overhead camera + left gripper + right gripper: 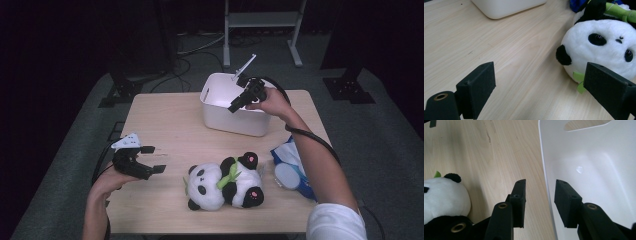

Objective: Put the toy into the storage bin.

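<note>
The white bin's (589,170) near wall stands between the right gripper's (540,195) parted jaws, untouched by either pad; stiff, light and smooth, it is probably best pinched at that rim. The left gripper (539,82) hangs released above the tabletop (511,50), the plush panda (604,47) just beyond its right jaw.

both grippers are black, left gripper (154,159) with a grey plate, right gripper (234,107) with black cable; white sleeve (334,222).

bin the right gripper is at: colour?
Plain white plastic bin; clearest in the high view.
</note>
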Demonstrator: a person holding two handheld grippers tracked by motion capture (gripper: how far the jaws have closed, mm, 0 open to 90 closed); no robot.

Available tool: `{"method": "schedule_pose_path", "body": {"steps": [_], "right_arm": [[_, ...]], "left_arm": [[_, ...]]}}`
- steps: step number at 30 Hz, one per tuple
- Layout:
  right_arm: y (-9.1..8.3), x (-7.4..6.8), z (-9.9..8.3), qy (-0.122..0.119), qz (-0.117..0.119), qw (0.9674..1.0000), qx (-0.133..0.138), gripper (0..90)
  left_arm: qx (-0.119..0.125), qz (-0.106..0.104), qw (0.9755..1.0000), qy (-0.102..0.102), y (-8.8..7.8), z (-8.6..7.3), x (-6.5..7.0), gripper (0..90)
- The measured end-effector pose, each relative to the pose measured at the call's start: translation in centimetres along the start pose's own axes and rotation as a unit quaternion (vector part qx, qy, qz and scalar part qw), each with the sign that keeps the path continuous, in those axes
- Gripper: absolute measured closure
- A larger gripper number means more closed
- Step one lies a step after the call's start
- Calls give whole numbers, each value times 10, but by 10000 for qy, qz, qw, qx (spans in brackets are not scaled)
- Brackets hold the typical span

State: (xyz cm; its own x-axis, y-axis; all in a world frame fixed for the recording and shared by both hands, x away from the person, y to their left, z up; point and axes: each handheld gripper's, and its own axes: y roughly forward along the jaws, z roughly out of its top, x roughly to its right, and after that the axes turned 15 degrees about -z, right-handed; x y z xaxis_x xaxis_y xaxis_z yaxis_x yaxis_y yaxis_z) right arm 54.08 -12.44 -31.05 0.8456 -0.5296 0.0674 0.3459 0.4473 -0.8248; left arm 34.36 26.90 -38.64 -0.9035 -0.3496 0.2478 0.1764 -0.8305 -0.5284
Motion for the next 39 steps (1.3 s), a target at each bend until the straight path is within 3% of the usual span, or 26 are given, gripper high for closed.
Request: {"method": "schedule_pose_path", "body": {"steps": [15, 20, 39], "right_arm": [[18, 0, -2, -87, -14, 9999, -125, 771], [20, -3, -4, -89, 148, 9997, -162, 810], [7, -47, -15, -388, 329, 9987, -104, 814]], "left_arm": [[53, 13, 10000, -48, -2, -4, -3, 94], [99, 72, 9999, -56, -3, -5, -4, 94], [133, 49, 9999, -31, -3, -6, -3, 94]]}}
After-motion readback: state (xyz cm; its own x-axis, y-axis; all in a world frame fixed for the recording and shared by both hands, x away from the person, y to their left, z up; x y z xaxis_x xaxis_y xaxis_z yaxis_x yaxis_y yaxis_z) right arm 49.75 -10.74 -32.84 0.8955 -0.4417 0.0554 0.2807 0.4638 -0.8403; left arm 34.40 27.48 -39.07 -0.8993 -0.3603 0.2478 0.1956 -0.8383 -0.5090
